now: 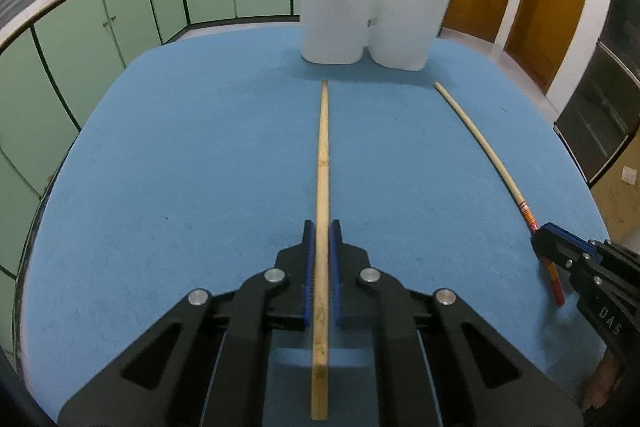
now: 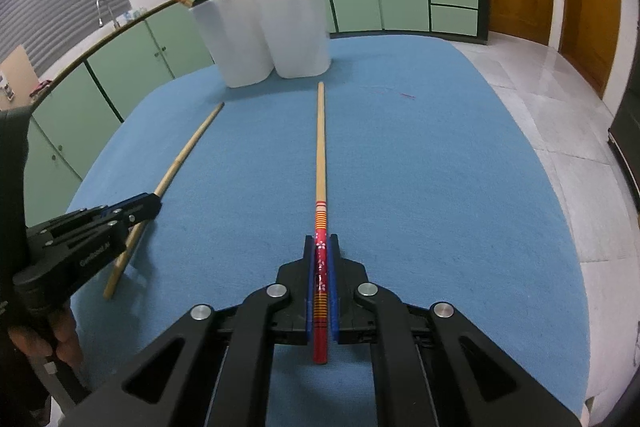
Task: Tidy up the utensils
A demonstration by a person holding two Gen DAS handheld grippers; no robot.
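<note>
Left gripper [image 1: 321, 227] pinches plain chopstick [image 1: 323, 155], right gripper [image 2: 321, 241] red-handled chopstick [image 2: 320, 147]; both tips aim at white holder [image 1: 360, 11].

Only two pieces of lettering can be read, both on the black bodies of the hand-held tools. In the left wrist view, the right tool [image 1: 538, 235] at the near right edge carries pale capitals "DAS" on its black housing, running up the side; further letters are cut off by the frame edge. In the right wrist view, the left tool [image 2: 154, 205] at the near left bears small pale print on its black side that looks like "GenRobot.AI", though the letters are small and slightly blurred. Nothing else legible appears.
</note>
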